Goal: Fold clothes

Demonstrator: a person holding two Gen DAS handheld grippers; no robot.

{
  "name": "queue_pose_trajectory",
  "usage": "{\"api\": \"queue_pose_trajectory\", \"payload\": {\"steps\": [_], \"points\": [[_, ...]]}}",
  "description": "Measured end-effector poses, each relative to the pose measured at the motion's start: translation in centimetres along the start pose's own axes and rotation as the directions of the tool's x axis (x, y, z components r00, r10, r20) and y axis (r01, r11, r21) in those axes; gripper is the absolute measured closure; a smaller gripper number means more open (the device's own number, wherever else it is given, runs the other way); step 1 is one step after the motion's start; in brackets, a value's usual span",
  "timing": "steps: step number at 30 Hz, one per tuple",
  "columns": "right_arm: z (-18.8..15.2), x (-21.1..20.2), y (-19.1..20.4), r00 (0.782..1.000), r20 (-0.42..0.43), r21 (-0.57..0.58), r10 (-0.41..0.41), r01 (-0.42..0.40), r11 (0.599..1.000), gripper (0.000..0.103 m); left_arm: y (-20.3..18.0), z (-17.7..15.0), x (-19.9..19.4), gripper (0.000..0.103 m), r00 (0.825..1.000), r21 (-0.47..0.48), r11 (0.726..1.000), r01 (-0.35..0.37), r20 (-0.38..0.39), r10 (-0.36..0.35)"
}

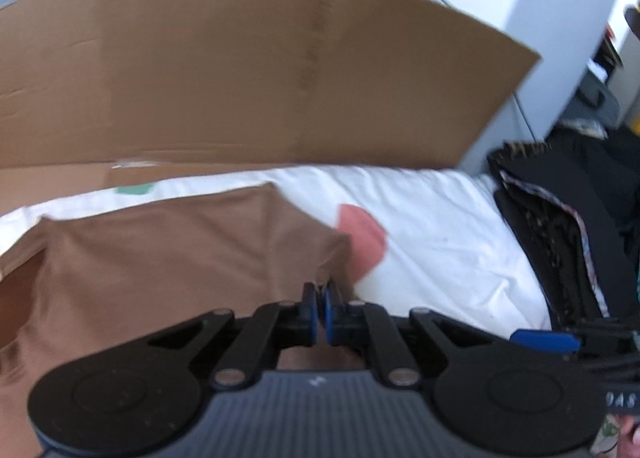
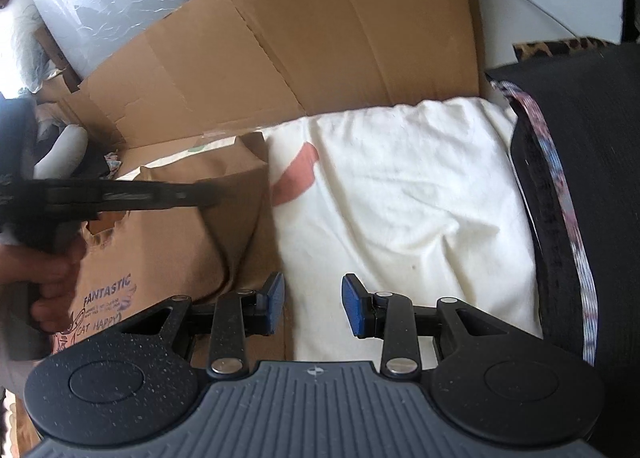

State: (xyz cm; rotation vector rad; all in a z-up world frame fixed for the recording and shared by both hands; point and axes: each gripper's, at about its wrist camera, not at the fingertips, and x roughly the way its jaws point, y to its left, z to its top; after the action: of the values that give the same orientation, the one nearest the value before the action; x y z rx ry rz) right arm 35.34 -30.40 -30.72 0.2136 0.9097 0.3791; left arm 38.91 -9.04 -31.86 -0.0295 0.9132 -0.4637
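Left hand-held gripper (image 1: 322, 298) angled downward, pinching brown shirt (image 1: 160, 258); right hand-held gripper (image 2: 313, 306) spread, empty.

A bed with a rumpled white sheet (image 2: 400, 185) carries everything; a brown T-shirt (image 1: 160, 258) lies on its left half, a pink patch (image 2: 298, 175) just beside it; a stack of folded dark clothes (image 2: 580, 197) sits along the right edge.

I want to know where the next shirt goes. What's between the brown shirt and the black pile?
White sheet, bare except for a pink patch next to the brown shirt. The right wrist view shows the sheet reaching the black pile.
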Motion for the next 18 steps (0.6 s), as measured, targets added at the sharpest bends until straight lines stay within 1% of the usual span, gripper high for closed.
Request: {"api": "queue_pose_trajectory", "payload": {"steps": [2,8,13,18], "points": [[0.7,0.3,0.4,1.000,-0.001,-0.020,0.005,-0.005,1.000,0.066,1.2,-0.2,-0.9,0.099,1.000,-0.023,1.000,-0.008,0.020,0.009],[2.7,1.2,1.7,1.000,-0.005,-0.080,0.016,-0.016,0.997,0.066,4.4,-0.9,-2.3,0.099,0.998,-0.105,0.994,0.003,0.063,0.003],[3.7,2.4,2.6,1.000,-0.016,-0.097,0.016,-0.018,0.995,0.066,6.9,-1.7,-2.1,0.099,0.995,-0.192,0.981,0.020,0.099,-0.001],[4.2,4.3,3.4,0.999,-0.043,-0.099,0.027,-0.031,0.995,0.066,9.2,-2.5,-1.6,0.099,0.995,-0.253,0.967,0.002,0.098,0.023]]}}
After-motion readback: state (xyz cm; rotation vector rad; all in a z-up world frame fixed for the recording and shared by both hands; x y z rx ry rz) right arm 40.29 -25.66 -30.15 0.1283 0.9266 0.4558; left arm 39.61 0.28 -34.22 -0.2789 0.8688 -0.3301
